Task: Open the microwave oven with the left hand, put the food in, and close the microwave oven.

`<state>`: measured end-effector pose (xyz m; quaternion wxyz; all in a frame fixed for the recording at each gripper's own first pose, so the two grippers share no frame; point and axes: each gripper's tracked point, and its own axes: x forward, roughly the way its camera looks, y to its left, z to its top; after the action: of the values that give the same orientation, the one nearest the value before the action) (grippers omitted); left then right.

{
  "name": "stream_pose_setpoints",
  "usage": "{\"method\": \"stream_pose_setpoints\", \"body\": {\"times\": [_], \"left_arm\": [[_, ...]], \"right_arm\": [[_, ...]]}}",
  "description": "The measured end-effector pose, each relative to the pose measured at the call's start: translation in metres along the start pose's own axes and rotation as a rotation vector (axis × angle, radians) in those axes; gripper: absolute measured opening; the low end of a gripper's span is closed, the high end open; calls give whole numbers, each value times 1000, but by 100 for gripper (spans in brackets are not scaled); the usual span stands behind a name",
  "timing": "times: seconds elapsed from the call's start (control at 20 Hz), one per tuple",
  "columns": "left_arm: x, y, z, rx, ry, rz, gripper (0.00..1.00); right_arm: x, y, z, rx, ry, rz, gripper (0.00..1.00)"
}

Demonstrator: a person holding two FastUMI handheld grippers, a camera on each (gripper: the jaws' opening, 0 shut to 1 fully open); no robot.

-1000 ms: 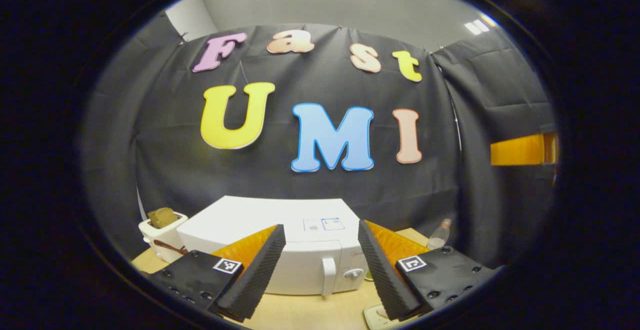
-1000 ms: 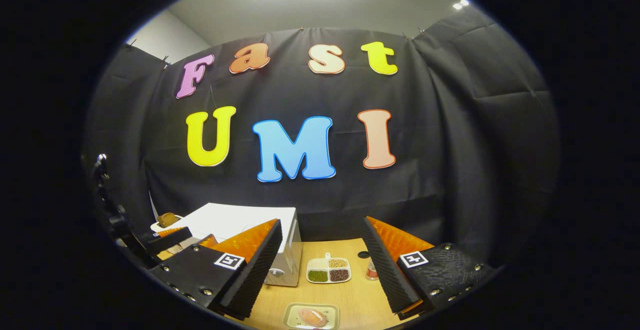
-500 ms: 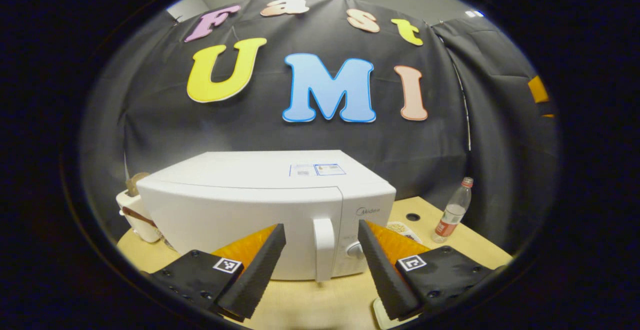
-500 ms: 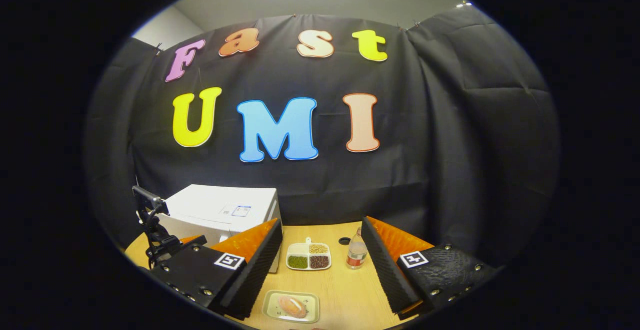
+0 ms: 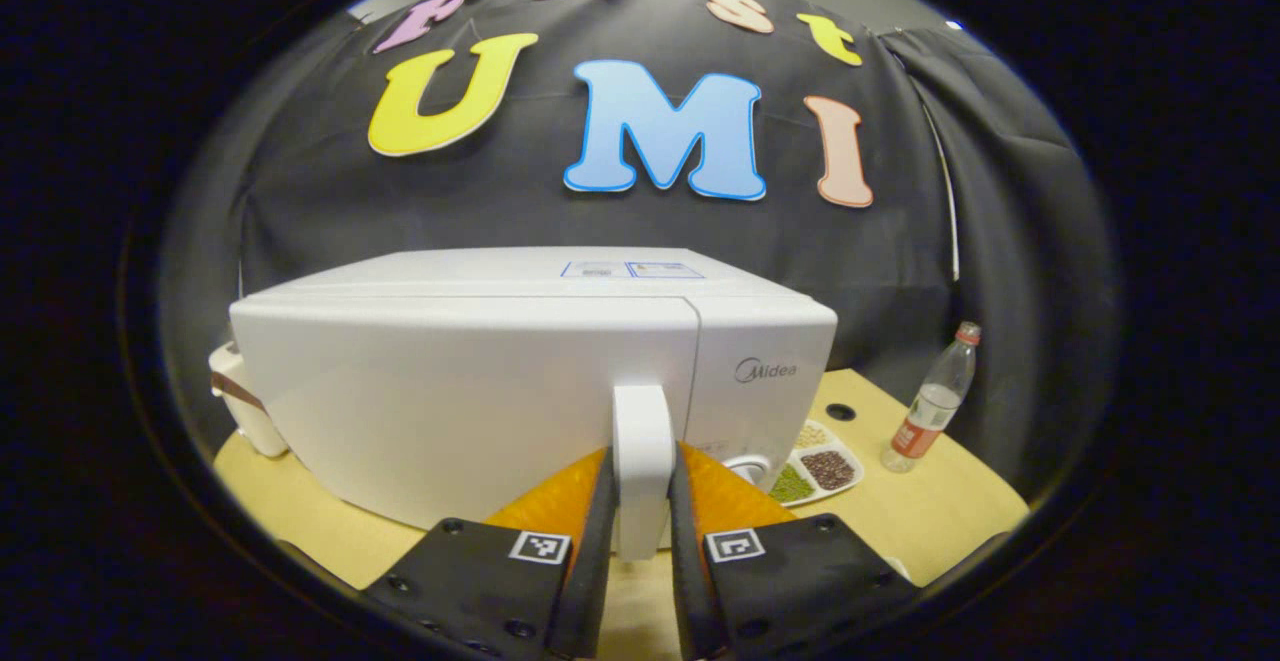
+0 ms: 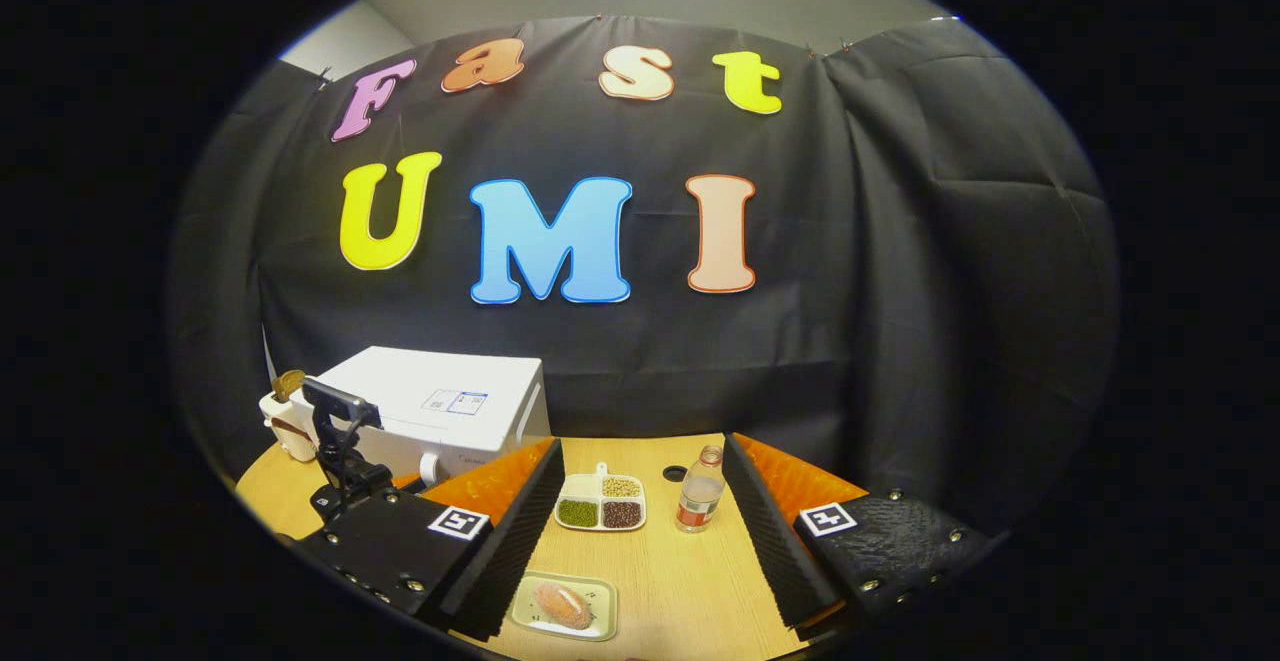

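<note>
Stage: start, door closed | left gripper (image 5: 640,581) clamped on handle (image 5: 641,461) of microwave (image 5: 480,391) | right gripper (image 6: 640,541) open, empty | food (image 6: 563,604) on near tray (image 6: 600,611) (right of microwave) | left: pull open, load, close

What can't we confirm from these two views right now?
- Microwave inside: left gripper view, shut door hides it.
- Control knob: left gripper view, left gripper, clamped on the handle, covers part.
- Toaster: microwave hides most.
- Food type on the tray: right gripper view, too small.
</note>
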<state>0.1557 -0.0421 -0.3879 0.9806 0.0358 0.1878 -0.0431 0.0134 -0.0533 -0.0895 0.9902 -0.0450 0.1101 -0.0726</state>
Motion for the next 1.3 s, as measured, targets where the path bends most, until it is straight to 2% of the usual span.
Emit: {"method": "stream_pose_setpoints", "body": {"times": [0.15,0.35,0.7,0.75,1.15,1.3], "left_arm": [[-4,1,0,-28,11,-20,29],[-10,2,1,4,38,-22,12],[-10,1,1,21,78,-75,10],[-7,1,0,22,85,-77,7],[-10,0,0,27,102,-115,6],[-45,1,-11,56,87,-147,7]], "right_arm": [[2,3,0,1,2,8,97],[2,10,1,9,-3,28,97],[1,13,0,25,-11,38,97],[1,13,2,25,-13,37,97],[-4,14,2,22,-19,25,97],[-5,16,2,25,-21,26,97]]}}
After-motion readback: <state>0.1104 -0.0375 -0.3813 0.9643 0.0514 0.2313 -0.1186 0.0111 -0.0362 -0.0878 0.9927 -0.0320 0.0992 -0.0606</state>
